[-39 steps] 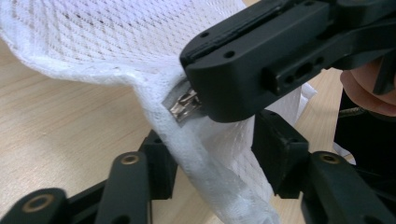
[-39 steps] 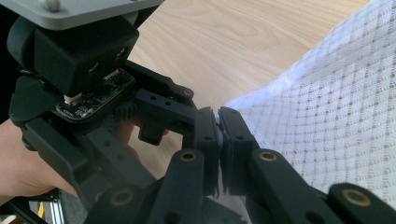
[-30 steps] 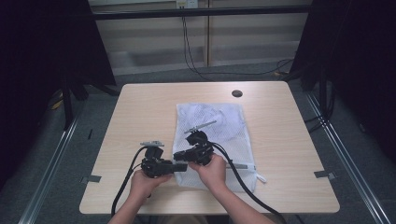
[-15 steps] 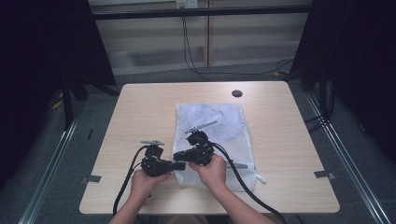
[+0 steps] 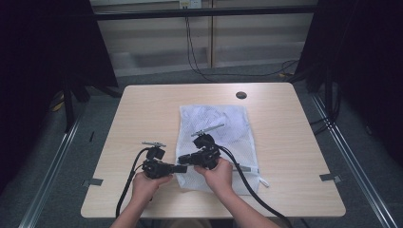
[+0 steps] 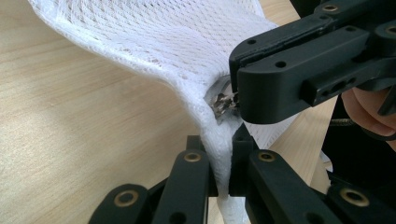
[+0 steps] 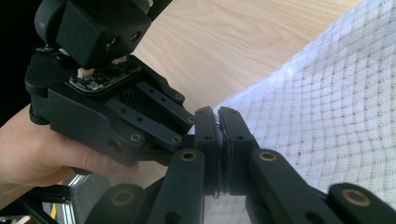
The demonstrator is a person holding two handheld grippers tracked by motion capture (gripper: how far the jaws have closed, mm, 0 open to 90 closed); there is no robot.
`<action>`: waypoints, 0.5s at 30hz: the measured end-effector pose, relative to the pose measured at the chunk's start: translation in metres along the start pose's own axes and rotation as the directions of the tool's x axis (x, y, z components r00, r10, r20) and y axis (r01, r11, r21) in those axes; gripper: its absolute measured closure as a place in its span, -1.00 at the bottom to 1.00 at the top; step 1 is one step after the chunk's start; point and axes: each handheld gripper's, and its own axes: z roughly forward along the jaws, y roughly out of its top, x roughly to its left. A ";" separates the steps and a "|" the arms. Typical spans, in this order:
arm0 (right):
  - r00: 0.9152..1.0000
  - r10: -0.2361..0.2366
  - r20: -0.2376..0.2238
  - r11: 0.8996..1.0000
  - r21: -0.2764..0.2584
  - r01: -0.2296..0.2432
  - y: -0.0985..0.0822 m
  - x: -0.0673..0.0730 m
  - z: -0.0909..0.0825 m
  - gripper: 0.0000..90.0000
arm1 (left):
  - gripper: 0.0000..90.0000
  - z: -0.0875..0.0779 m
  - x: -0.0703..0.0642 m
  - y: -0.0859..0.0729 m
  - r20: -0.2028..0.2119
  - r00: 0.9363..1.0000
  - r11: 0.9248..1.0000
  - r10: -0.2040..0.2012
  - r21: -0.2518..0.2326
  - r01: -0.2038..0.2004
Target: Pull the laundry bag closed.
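Mesh laundry bag, white, lay flat on the wooden table, its near-left corner lifted between the two grippers. The left gripper had just been closing and now pinched a bunched fold of the mesh at that corner. The right gripper was clamped tight on the metal zipper pull beside it, the two sets of jaws almost touching.
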 end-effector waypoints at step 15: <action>1.000 0.008 -0.018 1.000 -0.004 -0.008 -0.004 -0.007 -0.005 0.93 | 0.98 0.000 -0.001 0.000 -0.011 1.000 1.000 0.002 0.001 -0.002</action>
